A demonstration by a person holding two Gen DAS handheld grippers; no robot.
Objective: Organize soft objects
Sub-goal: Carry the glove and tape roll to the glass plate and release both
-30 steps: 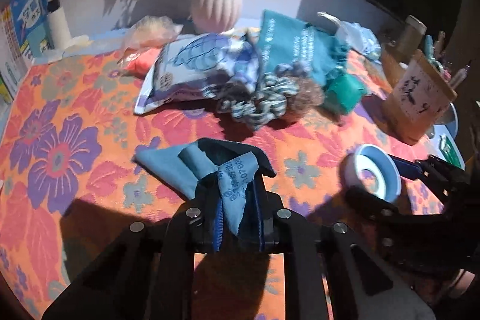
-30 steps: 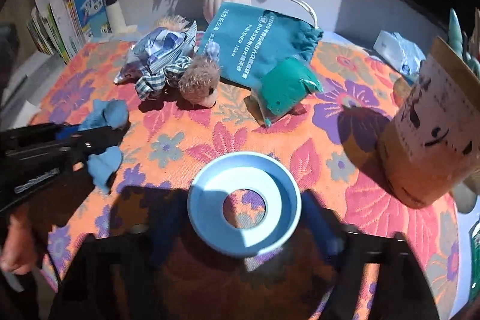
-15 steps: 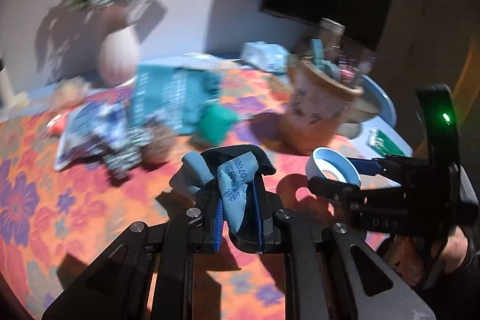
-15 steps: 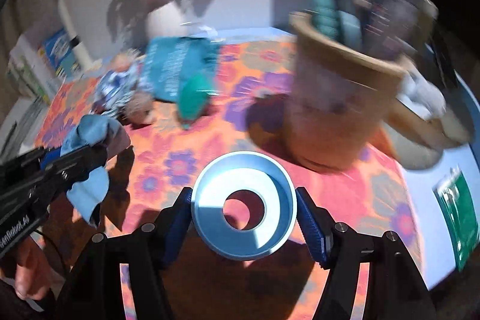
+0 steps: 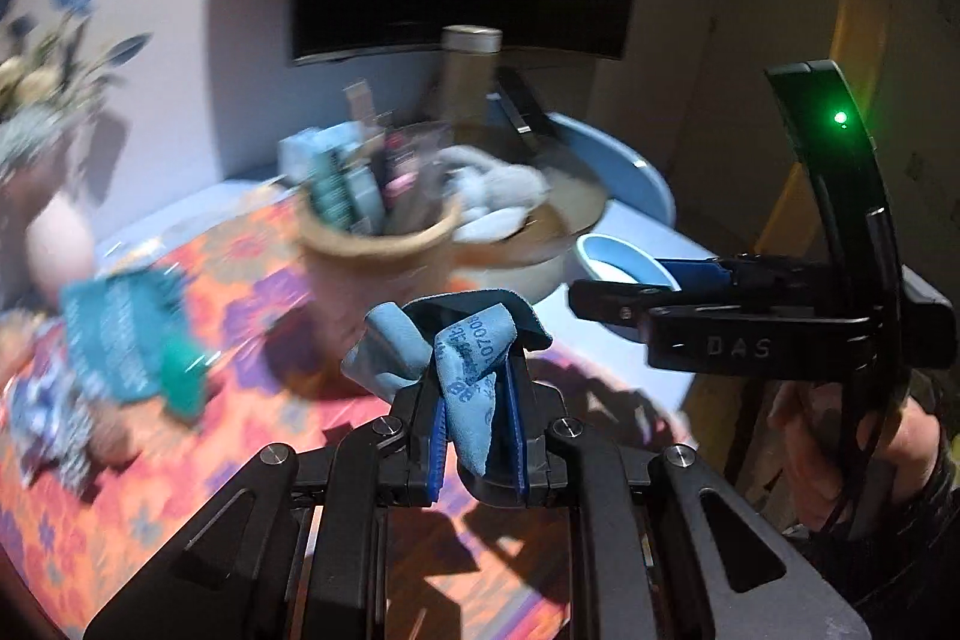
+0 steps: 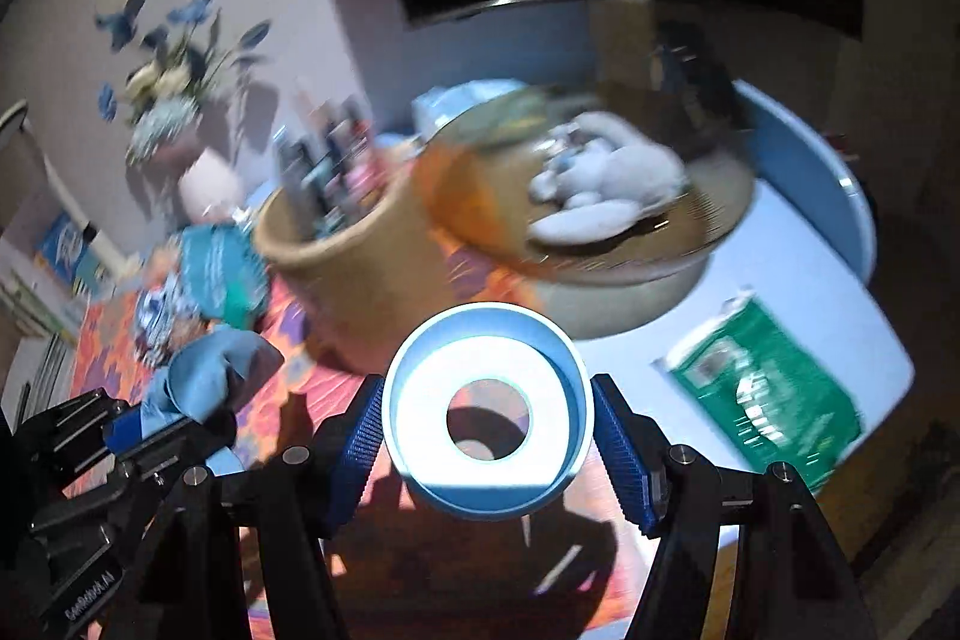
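Left wrist view showed one left gripper [image 5: 477, 415] clenching one crumpled blue microfibre cloth [image 5: 465, 358]; one right gripper [image 6: 487, 439] grasped one pale-blue plastic ring [image 6: 486, 409].

Left gripper [image 5: 475, 427] clamped tight; right gripper [image 6: 486, 445] pads gripping, raised.

Motion-blurred beyond reading: print on the teal pouch [image 5: 117, 334], contents of the tan pot [image 6: 336, 244], white lump in the shallow bowl [image 6: 600, 184]. Green packet [image 6: 762, 394] lettering smeared too.
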